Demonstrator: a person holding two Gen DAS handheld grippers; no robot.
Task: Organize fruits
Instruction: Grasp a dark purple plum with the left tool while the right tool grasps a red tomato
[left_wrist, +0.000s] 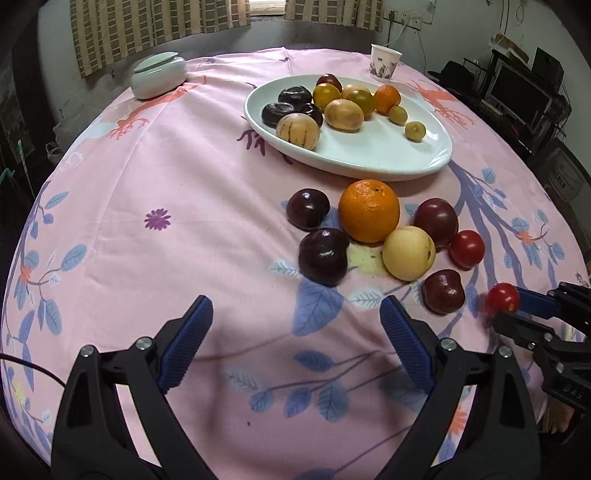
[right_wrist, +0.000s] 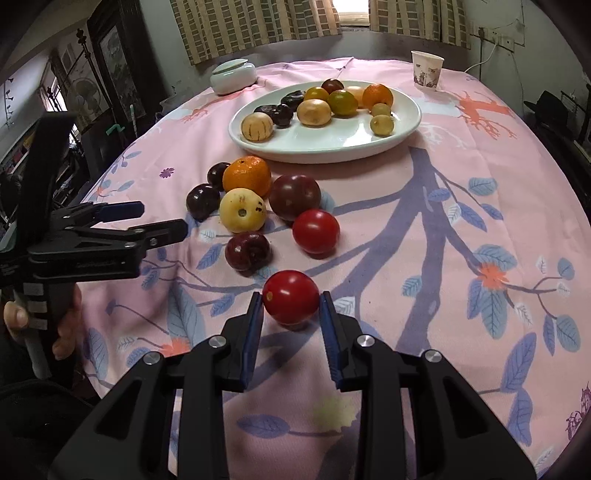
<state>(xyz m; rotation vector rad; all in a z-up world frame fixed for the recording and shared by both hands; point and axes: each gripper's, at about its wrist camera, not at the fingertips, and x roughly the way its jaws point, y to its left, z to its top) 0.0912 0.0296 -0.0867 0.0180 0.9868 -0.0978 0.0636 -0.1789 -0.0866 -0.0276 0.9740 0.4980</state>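
- Two grippers are mine: the right gripper (right_wrist: 291, 295) has its fingers set close on either side of the small red tomato (right_wrist: 290, 297), pads at or nearly at its skin; I judge it a grasp just closing, the fruit seemingly low over the cloth rather than carried.
- My left gripper (left_wrist: 295, 325) hangs over bare cloth with its fingers spread wide and nothing between them.
- Step in hand, as I read it: picking up this tomato, the nearest of the loose fruits, to move it to the white plate (right_wrist: 402, 125).
- Next move calls for a gentle, firm squeeze, since a round, smooth tomato could slip or bruise, then a lift clear of the second tomato (right_wrist: 316, 230) and the dark plum (right_wrist: 248, 253) ahead, and a carry to the open near part of the plate.
- Loose on the table just short of the plate: an orange (right_wrist: 247, 176), a pale yellow fruit (right_wrist: 242, 210) and several dark plums.
- Surface: a pink tablecloth (right_wrist: 461, 177) printed with branches and leaves.
- Beyond: a lidded pale green jar (right_wrist: 233, 75), a paper cup (right_wrist: 426, 70), checked curtains (right_wrist: 255, 26) and a cluttered room.
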